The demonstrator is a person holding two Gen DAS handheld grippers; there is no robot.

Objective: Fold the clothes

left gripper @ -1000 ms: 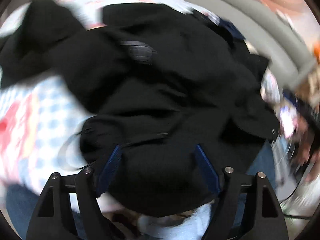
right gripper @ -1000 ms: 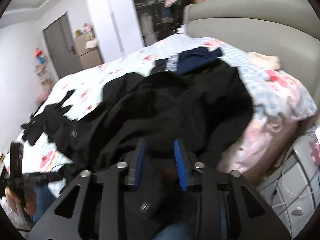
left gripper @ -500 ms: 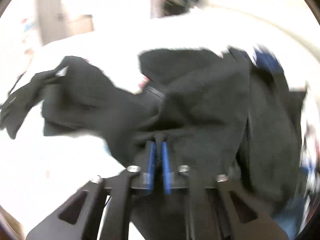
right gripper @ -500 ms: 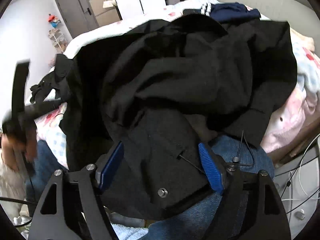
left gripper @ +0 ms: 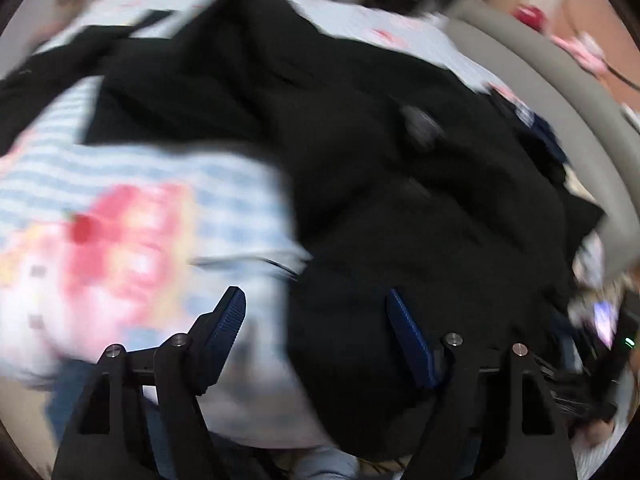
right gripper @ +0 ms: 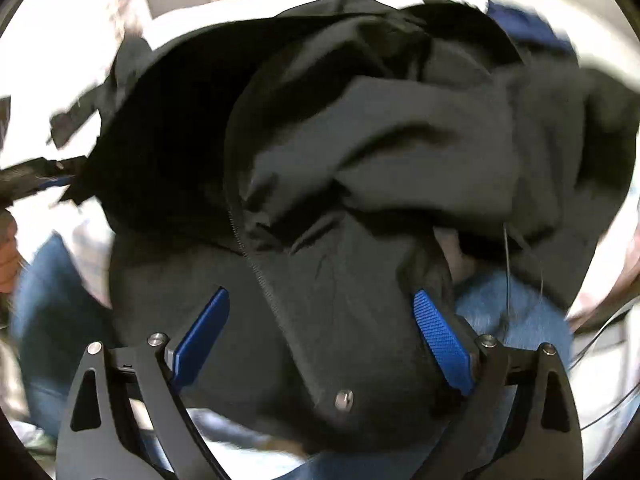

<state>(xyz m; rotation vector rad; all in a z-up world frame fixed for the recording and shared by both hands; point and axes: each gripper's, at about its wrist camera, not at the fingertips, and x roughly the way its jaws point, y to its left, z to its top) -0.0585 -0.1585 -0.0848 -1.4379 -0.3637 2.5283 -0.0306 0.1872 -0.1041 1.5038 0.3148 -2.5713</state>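
Note:
A big black jacket (left gripper: 400, 168) lies crumpled on the bed and hangs over its near edge. In the right wrist view the same black jacket (right gripper: 360, 184) shows a zip and a metal snap at its hem. My left gripper (left gripper: 316, 300) hovers over the jacket's left edge where it meets the sheet; its jaws are opening wide, and the pads press nothing. My right gripper (right gripper: 320, 300) stands over the hanging hem with its jaws opening; cloth lies between the blue pads (right gripper: 440, 332) but they do not squeeze it.
A blue-checked sheet (left gripper: 132, 216) with a red and pink print covers the bed. Its grey padded headboard (left gripper: 568, 96) curves at the right. A dark blue garment (right gripper: 524, 28) lies behind the jacket. The person's jeans-clad legs (right gripper: 516, 312) press against the bed edge.
The left gripper was pinched shut on the jacket half a second ago and has since let go and spread wide, shifting left. The right gripper sank toward the hem and widened its jaws.

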